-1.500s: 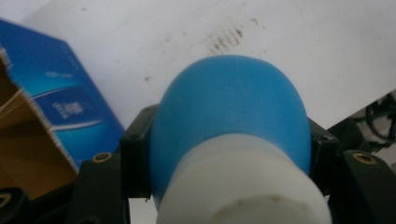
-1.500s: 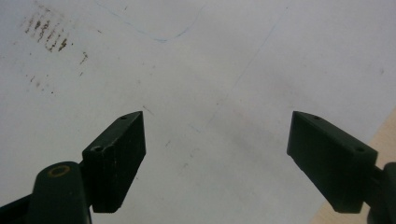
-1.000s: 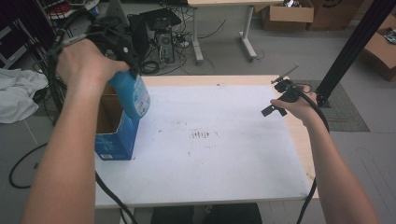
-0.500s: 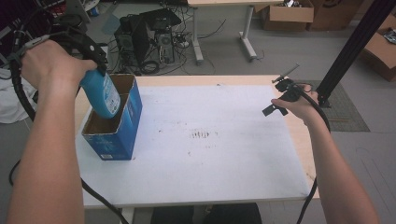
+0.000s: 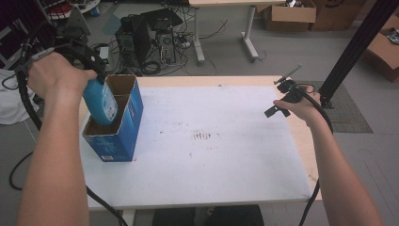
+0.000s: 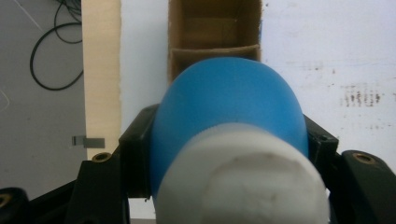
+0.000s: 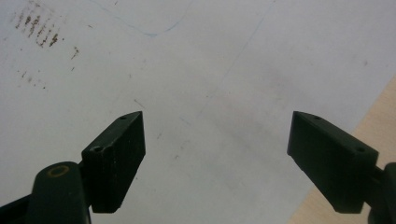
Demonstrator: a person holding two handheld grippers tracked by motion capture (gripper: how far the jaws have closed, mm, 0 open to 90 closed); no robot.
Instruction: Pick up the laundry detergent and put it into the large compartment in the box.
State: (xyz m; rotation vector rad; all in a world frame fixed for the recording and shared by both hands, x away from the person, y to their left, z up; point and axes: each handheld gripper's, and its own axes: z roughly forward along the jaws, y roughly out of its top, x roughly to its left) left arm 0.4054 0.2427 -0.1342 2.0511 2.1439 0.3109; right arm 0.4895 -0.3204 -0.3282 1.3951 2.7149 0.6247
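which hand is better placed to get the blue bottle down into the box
Left. The left gripper is already shut on the blue bottle, whose base is inside the near compartment of the blue box. The right gripper is open, holds nothing, and sits at the table's far right side.

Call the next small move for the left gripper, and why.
Probably ease the bottle straight down. The left gripper is shut on it, its base just inside the near compartment of the box, most of it above the rim. The right gripper hangs open, far off.
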